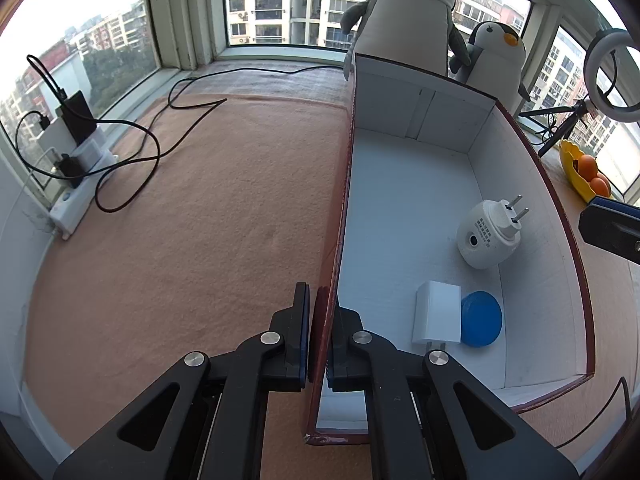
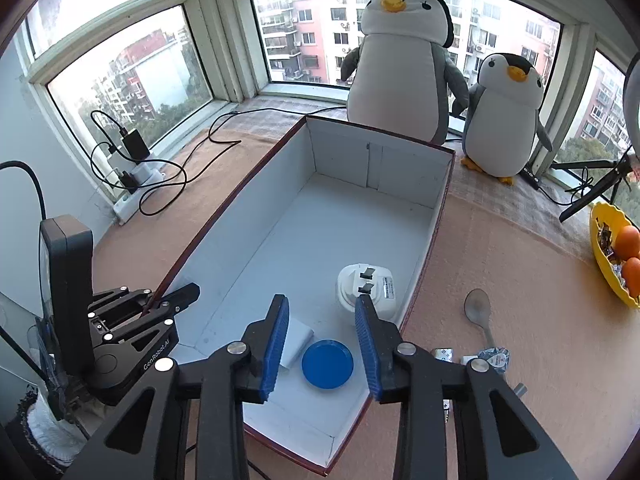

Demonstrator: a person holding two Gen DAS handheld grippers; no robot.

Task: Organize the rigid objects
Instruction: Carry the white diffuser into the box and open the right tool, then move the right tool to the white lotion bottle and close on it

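Low in the left wrist view, the left gripper (image 1: 319, 334) has its fingers clamped on the box (image 1: 340, 216) wall. Lower centre, right wrist view, the right gripper (image 2: 322, 340) hangs, fingers apart, above the blue disc (image 2: 327, 364) lying inside.

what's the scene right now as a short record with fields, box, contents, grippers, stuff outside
box: open white-lined box, on the tan cloth
contents: round white plug, white block, blue disc
left gripper: left gripper shut on the box's side wall
right gripper: right gripper open above the blue disc, holding nothing
outside: spoon and foil wrappers beside the box
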